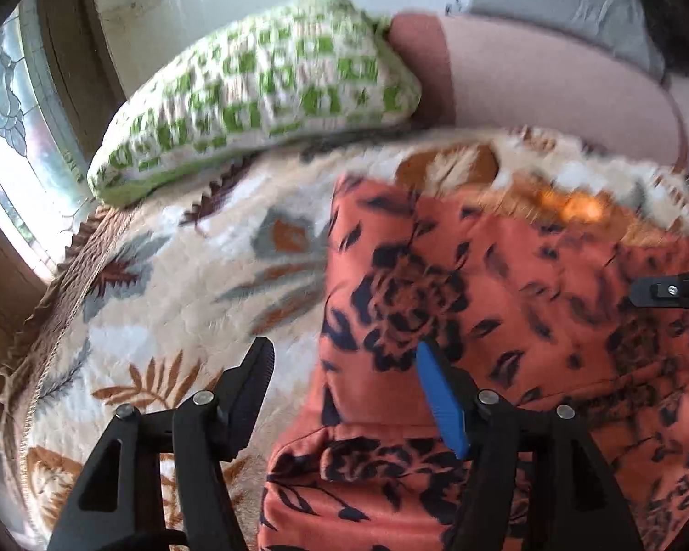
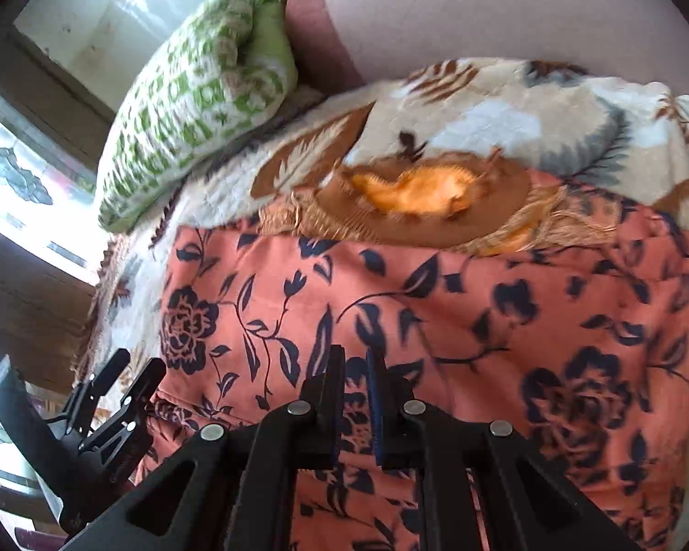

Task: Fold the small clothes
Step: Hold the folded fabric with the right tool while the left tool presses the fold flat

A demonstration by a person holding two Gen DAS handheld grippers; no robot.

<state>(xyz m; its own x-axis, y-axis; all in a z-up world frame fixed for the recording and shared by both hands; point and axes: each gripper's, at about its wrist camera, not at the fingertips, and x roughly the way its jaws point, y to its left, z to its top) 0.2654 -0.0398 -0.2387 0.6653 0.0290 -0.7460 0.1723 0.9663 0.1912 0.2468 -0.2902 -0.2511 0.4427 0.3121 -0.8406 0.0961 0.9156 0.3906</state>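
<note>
An orange garment with dark floral print (image 1: 505, 303) lies spread on a leaf-patterned blanket (image 1: 170, 284); it also fills the right wrist view (image 2: 436, 303). My left gripper (image 1: 344, 362) is open, its jaws wide apart, hovering over the garment's left edge with nothing between them. It also shows at the lower left of the right wrist view (image 2: 128, 372). My right gripper (image 2: 356, 358) has its jaws nearly together over the garment's lower middle; a small gap shows and I cannot tell if cloth is pinched. Its tip shows at the right edge of the left wrist view (image 1: 670, 291).
A brown and orange fringed cloth (image 2: 418, 202) lies just beyond the garment's far edge. A green and white knitted pillow (image 1: 252, 92) and a pink cushion (image 1: 551, 92) lie at the back. A window (image 1: 9, 137) is at the left.
</note>
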